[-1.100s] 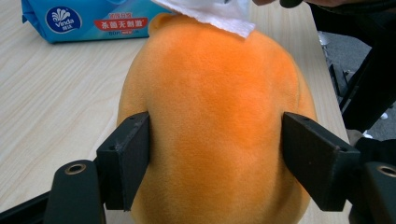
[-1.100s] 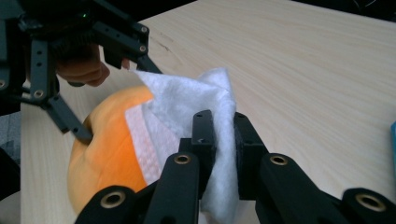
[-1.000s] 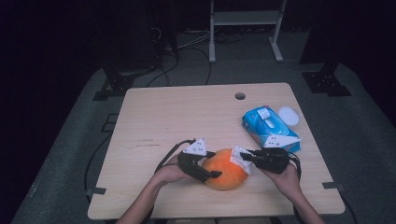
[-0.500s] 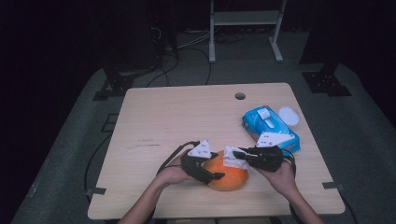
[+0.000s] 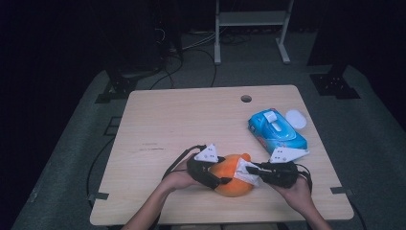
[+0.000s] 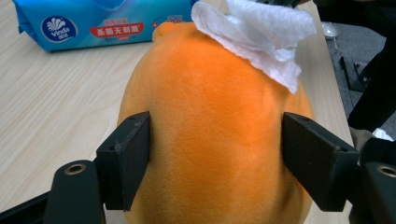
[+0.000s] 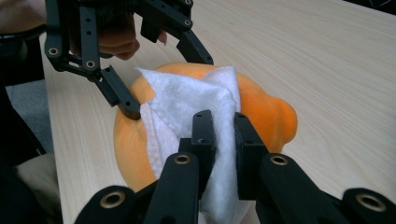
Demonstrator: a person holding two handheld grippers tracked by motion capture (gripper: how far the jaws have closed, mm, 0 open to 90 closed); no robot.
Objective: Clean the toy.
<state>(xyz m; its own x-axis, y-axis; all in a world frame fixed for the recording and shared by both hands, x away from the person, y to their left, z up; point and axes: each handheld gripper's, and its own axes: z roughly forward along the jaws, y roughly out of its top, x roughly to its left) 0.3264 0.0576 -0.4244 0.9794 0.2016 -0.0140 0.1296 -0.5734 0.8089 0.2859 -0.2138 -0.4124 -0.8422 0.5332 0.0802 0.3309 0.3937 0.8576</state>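
Up close, left gripper point(image 6: 215, 154) clamps orange plush point(image 6: 210, 140); right gripper point(image 7: 223, 135) pinches wipe point(image 7: 196, 98) (overhead blurs both).

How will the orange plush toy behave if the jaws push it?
The orange plush toy probably yields: its fuzzy surface looks soft where the left gripper clamps it. Being rounded, it may roll on the table. It is likely light for its size.

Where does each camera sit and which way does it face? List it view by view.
High view: above the person's side of the table, looking forward and down; forearms, both claws.
Left gripper view: on the left claw, looking along its jaws at the toy; pack behind.
Right gripper view: on the right claw, pinching the wipe; left claw beyond.
Shared: toy and wipe.
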